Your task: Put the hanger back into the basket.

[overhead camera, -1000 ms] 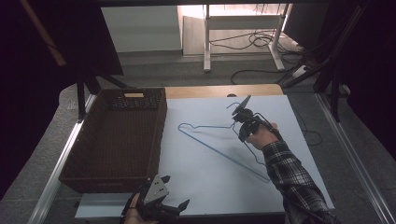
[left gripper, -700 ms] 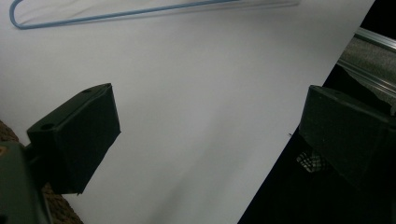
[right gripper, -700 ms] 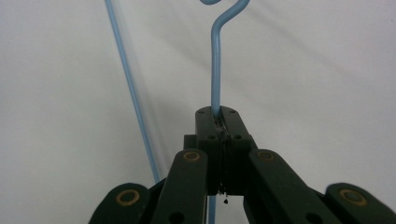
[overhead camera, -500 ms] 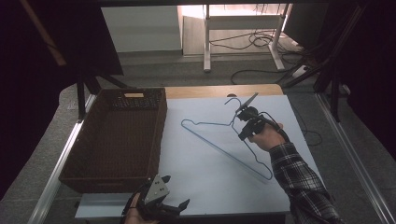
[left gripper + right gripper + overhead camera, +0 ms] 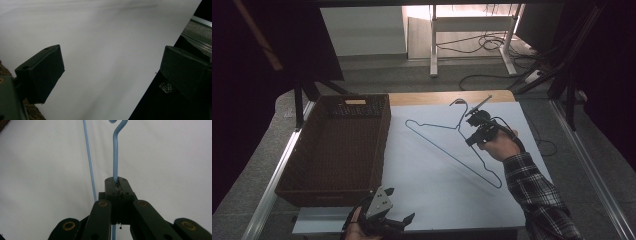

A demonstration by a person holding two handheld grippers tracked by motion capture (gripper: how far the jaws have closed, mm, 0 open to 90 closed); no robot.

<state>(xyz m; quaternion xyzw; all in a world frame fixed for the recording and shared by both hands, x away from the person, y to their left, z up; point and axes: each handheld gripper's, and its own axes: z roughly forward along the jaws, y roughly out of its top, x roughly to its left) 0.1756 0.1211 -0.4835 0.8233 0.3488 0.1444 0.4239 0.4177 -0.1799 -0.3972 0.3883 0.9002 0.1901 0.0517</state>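
A light blue wire hanger (image 5: 447, 145) hangs tilted over the white sheet (image 5: 432, 190), its hook toward the far edge. My right gripper (image 5: 473, 123) is shut on the hanger's neck just below the hook. In the right gripper view the jaws pinch the blue neck (image 5: 115, 160) at my right gripper (image 5: 117, 182), and one hanger arm (image 5: 89, 162) runs past on the left. My left gripper (image 5: 398, 216) rests at the near edge of the table, open with nothing between its jaws; in its own view my left gripper (image 5: 111, 67) faces bare white sheet.
A brown wicker basket (image 5: 337, 145) stands at the left, beside the white sheet. Metal rails (image 5: 277, 175) run along both sides of the table. Cables (image 5: 492, 45) and a stand's legs lie on the floor beyond the far edge.
My right gripper has lifted the hanger by its neck; the hook end now sits higher and the wire frame has shifted slightly to the right. The left gripper has stayed put.
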